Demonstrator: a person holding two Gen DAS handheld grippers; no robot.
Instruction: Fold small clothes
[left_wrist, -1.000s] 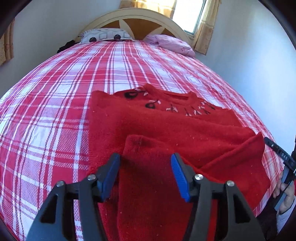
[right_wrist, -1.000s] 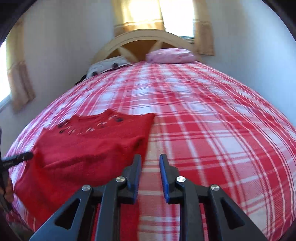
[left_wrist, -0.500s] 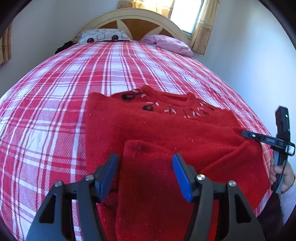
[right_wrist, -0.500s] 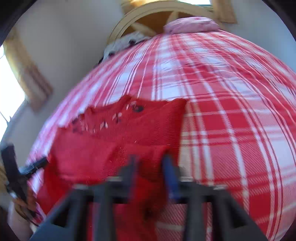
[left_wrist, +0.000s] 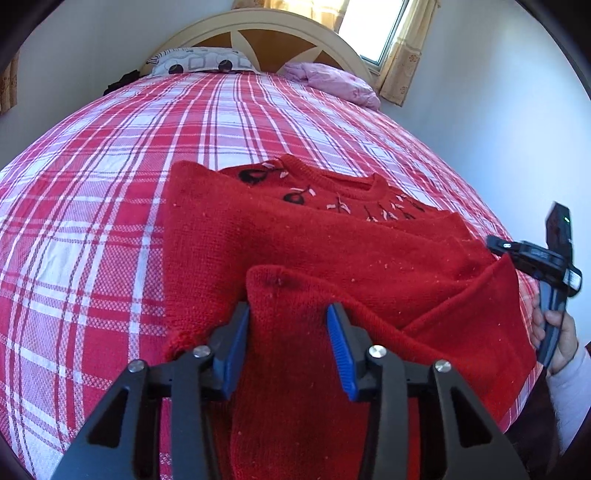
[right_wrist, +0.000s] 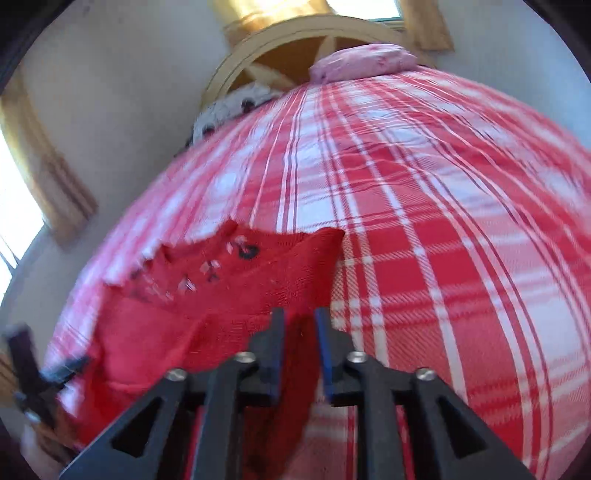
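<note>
Fingers: the left gripper (left_wrist: 290, 345) has its blue-padded jaws closing, with a fold of the red sweater (left_wrist: 332, 251) lying between them; the left pad sits at the edge of that fold and the right pad rests against the cloth, though a firm pinch cannot be confirmed from this angle. The right gripper (right_wrist: 299, 350) has its jaws opening, set fairly narrow, with red knit between them at the sweater's other near corner; this view is blurred, so contact of the pads with the cloth cannot be told. The sweater lies on the near part of the bed, collar and its black and white embroidery pointing toward the headboard, with one sleeve (left_wrist: 295, 369) folded over the body and running down toward the left gripper. Its right-hand hem corner is lifted into a ridge beside the right gripper, seen in the left view as a black tool held in a hand (left_wrist: 557, 339) with a pale sleeve. Under the sweater is a red and white plaid bedspread (left_wrist: 92, 221). At the far end are a patterned pillow (left_wrist: 199, 66), a pink pillow (left_wrist: 332, 83), a cream and wood headboard (left_wrist: 258, 33), and a curtained window (left_wrist: 373, 29).
</note>
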